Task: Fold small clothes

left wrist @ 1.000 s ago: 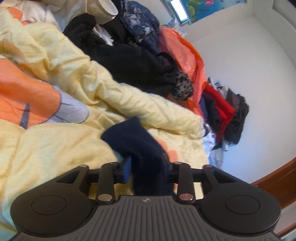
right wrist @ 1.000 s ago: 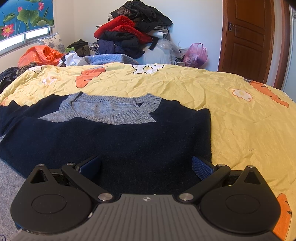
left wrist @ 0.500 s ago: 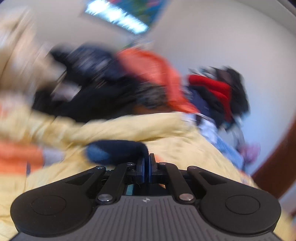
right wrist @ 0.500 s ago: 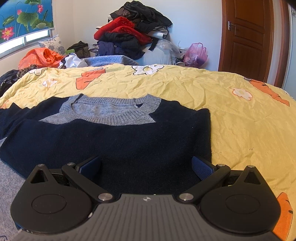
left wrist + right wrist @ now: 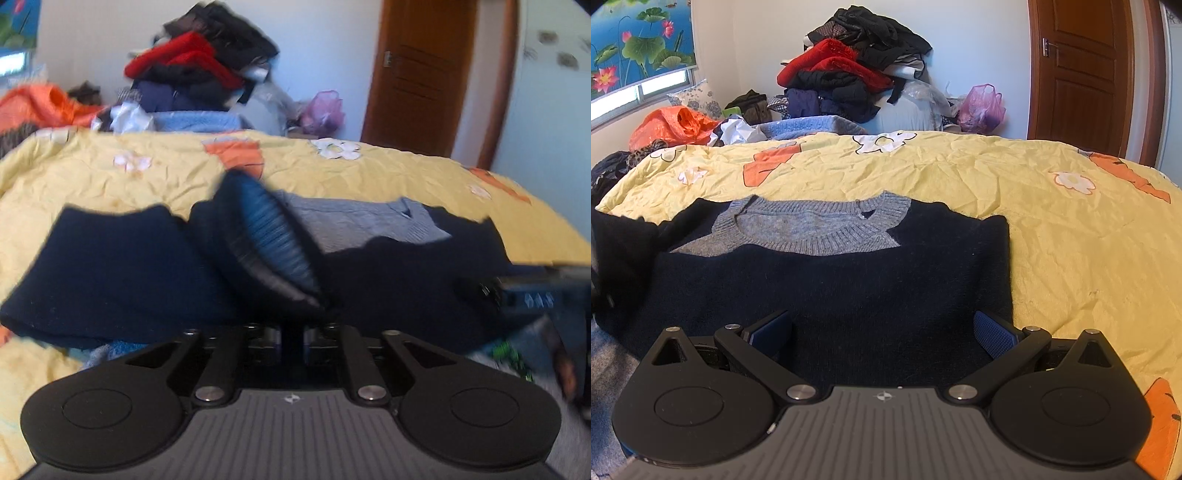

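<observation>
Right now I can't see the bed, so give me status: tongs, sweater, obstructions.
Left tongs shut on sweater sleeve, lifted over the body. Right tongs open above sweater hem. Sweater flat on yellow bedspread. Nothing blocking.

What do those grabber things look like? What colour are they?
Both are matte black. Each has a ribbed grey plate in the middle with a tiny star-like mark, two big round discs at the sides, and slim black bars joined by silver rivets. The right gripper has fingers with bumpy blue pads. The left gripper looks the same, but its pads are hidden. No cables or sleeves show.
</observation>
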`<state>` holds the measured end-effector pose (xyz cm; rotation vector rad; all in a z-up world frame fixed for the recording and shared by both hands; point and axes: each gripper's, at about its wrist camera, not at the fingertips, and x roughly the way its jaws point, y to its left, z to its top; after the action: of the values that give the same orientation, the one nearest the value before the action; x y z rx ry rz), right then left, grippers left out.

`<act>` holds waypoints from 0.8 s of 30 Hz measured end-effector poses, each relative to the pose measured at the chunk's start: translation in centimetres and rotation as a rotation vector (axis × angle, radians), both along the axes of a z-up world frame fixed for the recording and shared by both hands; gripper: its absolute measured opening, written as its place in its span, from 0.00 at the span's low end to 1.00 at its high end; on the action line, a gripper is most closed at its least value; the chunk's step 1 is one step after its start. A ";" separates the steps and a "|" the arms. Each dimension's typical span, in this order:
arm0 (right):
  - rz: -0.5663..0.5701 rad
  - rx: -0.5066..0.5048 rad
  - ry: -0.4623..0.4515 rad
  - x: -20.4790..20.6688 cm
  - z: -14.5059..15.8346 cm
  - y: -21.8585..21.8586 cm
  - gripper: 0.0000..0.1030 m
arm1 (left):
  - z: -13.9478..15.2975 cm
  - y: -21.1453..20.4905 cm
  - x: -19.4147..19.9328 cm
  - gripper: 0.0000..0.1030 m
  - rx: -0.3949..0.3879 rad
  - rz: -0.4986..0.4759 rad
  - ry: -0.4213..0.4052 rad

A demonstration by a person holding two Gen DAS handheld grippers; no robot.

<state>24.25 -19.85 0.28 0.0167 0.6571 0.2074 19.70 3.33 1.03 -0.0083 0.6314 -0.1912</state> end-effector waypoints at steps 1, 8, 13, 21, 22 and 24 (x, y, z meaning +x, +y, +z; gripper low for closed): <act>0.000 0.006 -0.001 0.0 0.0 -0.1 1.00 | 0.2 -0.1 -0.8 0.41 0.027 -0.021 -0.017; 0.000 0.034 -0.004 -0.1 0.1 -0.4 1.00 | 0.5 3.3 -7.4 0.93 -0.094 -0.042 -0.083; 0.006 -0.036 0.004 0.0 0.1 0.6 1.00 | -1.0 5.5 -7.3 0.94 -0.249 0.013 0.028; 0.133 0.414 0.182 1.4 6.3 5.3 0.80 | -1.1 6.4 -7.0 0.96 -0.282 0.027 0.025; 0.147 0.458 0.245 2.2 6.1 6.2 0.79 | -1.1 6.3 -6.9 0.96 -0.285 0.027 0.025; 0.136 0.498 0.351 3.8 4.9 7.6 0.73 | -1.2 6.1 -6.8 0.96 -0.290 0.028 0.024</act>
<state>28.08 -12.20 5.17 0.4968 0.9434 0.5034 12.94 9.47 -0.14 -0.2992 0.6227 -0.2543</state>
